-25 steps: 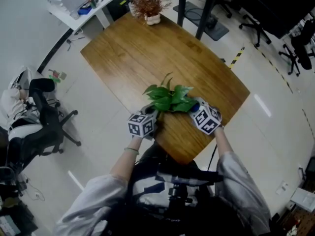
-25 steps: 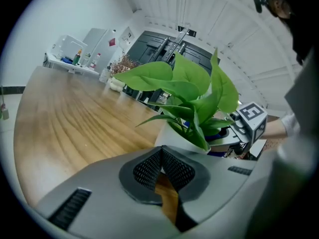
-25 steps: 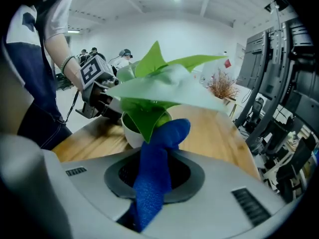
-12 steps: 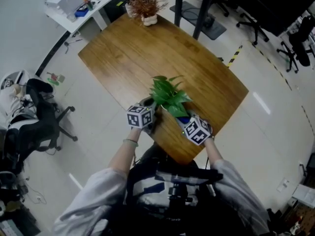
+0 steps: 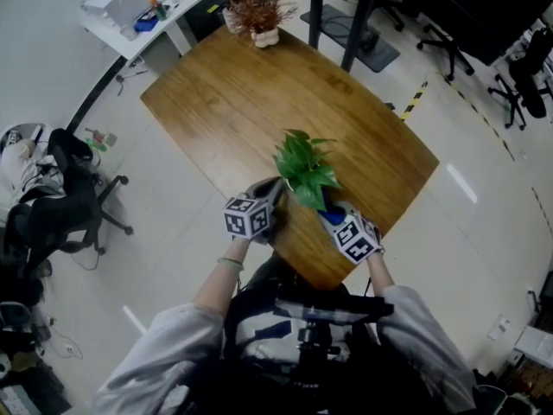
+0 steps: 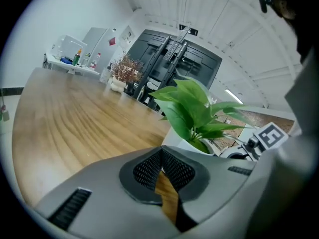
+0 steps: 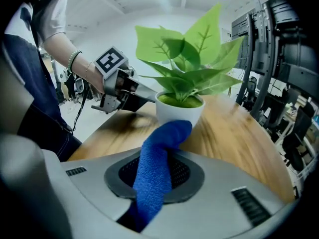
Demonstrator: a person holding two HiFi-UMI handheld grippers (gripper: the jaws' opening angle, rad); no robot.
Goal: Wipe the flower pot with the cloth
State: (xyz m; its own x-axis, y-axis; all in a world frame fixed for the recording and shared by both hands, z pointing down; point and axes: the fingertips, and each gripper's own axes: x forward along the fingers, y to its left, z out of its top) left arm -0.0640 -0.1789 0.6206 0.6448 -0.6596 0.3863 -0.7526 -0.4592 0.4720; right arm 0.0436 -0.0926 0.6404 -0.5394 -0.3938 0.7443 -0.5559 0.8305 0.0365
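Right tool point(image 7: 160, 169) is clamped on the blue cloth point(image 7: 167, 133). The cloth's free end reaches forward and presses against the near wall of the white flower pot point(image 7: 179, 114). The pot stands upright on the wooden desk point(image 5: 242, 93) near its front corner, between the two tools, with green leaves point(image 5: 304, 167) above it. Left tool point(image 6: 160, 156) has its jaws together with nothing in them and sits just beside the pot on the person's left (contact with the pot can't be told). A second potted plant point(image 5: 257, 11) with dry reddish stems stands at the desk's far end, well apart.
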